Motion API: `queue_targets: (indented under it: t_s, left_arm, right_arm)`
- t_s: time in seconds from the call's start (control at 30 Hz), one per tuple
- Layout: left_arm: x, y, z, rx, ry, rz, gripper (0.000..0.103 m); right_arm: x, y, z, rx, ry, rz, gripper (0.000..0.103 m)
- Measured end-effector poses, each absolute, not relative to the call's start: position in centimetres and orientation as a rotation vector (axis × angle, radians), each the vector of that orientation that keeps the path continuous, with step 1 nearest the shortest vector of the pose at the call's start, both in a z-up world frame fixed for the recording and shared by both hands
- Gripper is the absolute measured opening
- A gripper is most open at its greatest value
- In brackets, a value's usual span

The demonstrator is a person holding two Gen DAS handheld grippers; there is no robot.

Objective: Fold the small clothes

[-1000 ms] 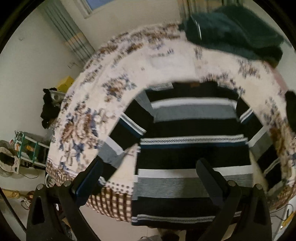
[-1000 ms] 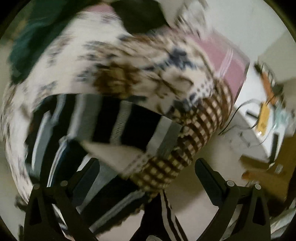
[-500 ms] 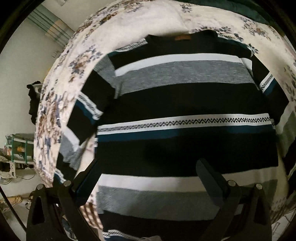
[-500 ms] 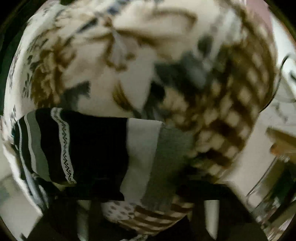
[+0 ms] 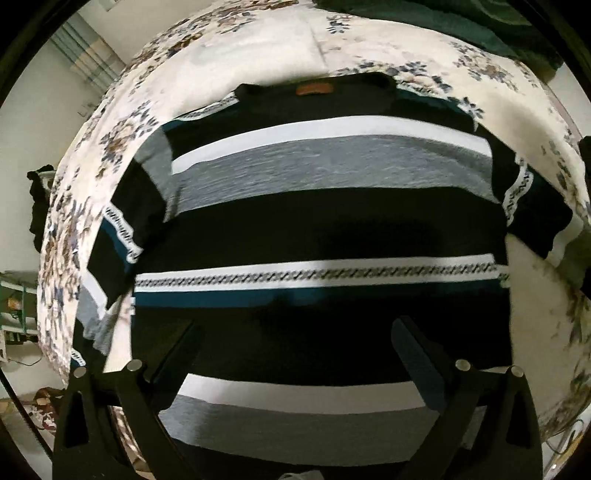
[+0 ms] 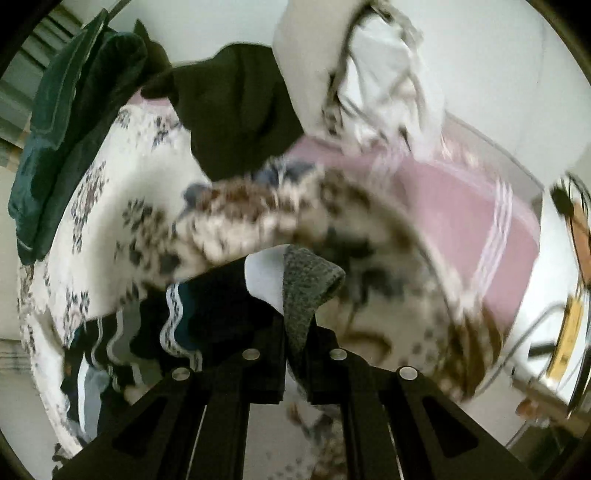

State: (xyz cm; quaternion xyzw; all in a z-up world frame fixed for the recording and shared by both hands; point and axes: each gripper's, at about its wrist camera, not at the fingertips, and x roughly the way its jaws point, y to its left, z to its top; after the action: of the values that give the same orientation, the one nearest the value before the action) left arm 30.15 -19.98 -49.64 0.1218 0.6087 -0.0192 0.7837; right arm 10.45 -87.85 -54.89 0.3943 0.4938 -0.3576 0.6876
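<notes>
In the left wrist view a striped sweater [image 5: 321,229] lies spread flat across a bed covered by a cream floral blanket [image 5: 258,48], filling the middle of the frame with bands of black, white, grey and teal. Its collar sits toward the top centre, marked by a small brown label [image 5: 314,88], and its sleeves run down the left and right edges of the garment. The left claw [image 5: 295,354] hovers over the lower part of the sweater, its two dark fingers [image 5: 417,358] spread wide apart with nothing between them. A dark green garment [image 5: 461,22] lies at the upper right of the frame, beyond the collar. In the right wrist view (blurred in places) the right claw [image 6: 295,354] is pressed together on the grey end of the sweater's sleeve [image 6: 306,291], which rises out of the fingers at the centre of the frame and folds over to the right. The rest of the sleeve, black with a white patterned band, trails toward the lower left over the floral blanket [image 6: 122,206]. A black garment [image 6: 236,110] sits in the upper middle of this frame, the dark green garment [image 6: 70,122] lies along the upper left, and a pink sheet [image 6: 461,206] with pale stripes shows at the right, past the blanket's edge. A white bundle of cloth [image 6: 369,70] rests at the top centre.
</notes>
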Motion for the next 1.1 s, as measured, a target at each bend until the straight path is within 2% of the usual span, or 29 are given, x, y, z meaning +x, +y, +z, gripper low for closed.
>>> queue_targets:
  t_s: [0.1,0.13,0.17,0.2,0.37,0.5,0.6,0.63,0.67,0.7,0.73,0.83,1.0,1.1]
  left_arm:
    - [30.4,-20.9,-50.1,0.268,1.323,-0.066,0.103]
    - [30.4,-21.1,-50.3,0.271,1.327,-0.074,0.103]
    - [30.3,-21.3,-50.4,0.273,1.33,-0.078,0.103]
    - [30.3,-21.4,-50.6,0.274,1.334,-0.083,0.103]
    - [30.0,-21.4,-51.7,0.291,1.352,-0.082,0.103]
    - [29.8,-20.9,-53.1,0.303,1.385,-0.07,0.103]
    - [29.8,-20.6,-53.6,0.308,1.398,-0.06,0.103]
    - [29.8,-20.6,-53.7,0.307,1.4,-0.059,0.103]
    - [29.9,-20.6,-53.7,0.306,1.399,-0.057,0.103]
    - [29.9,-20.5,-53.7,0.302,1.395,-0.058,0.103]
    - [29.9,-20.5,-53.7,0.298,1.394,-0.059,0.103]
    - [30.1,-20.5,-53.6,0.28,1.389,-0.056,0.103]
    - [30.1,-20.0,-52.5,0.211,1.366,-0.066,0.103]
    - [30.1,-19.7,-52.6,0.191,1.363,-0.065,0.103]
  right_arm:
    - [12.2,-90.0,-56.5,0.858,1.179,-0.825,0.01]
    - [12.0,-90.7,-57.6,0.876,1.219,-0.85,0.026]
    - [11.2,-91.1,-58.4,0.913,1.223,-0.881,0.052]
    - [9.9,-91.3,-59.0,0.97,1.191,-0.914,0.058]
    - [3.5,-91.0,-63.8,1.407,0.972,-0.9,0.064]
    - [2.1,-89.3,-69.2,1.643,0.856,-0.886,0.064]
    - [2.3,-88.6,-70.0,1.672,0.684,-0.936,0.073]
    - [2.6,-88.5,-69.8,1.666,0.633,-0.935,0.073]
    - [3.3,-88.4,-69.6,1.665,0.581,-0.901,0.065]
    - [4.1,-88.5,-69.5,1.678,0.564,-0.847,0.052]
    - [5.1,-88.6,-69.5,1.687,0.573,-0.795,0.011]
    - [7.9,-89.1,-65.3,1.562,0.568,-0.709,0.009]
    - [8.9,-91.4,-56.7,1.416,0.392,-0.61,0.008]
    - [8.7,-93.0,-58.5,1.416,0.471,-0.704,0.008]
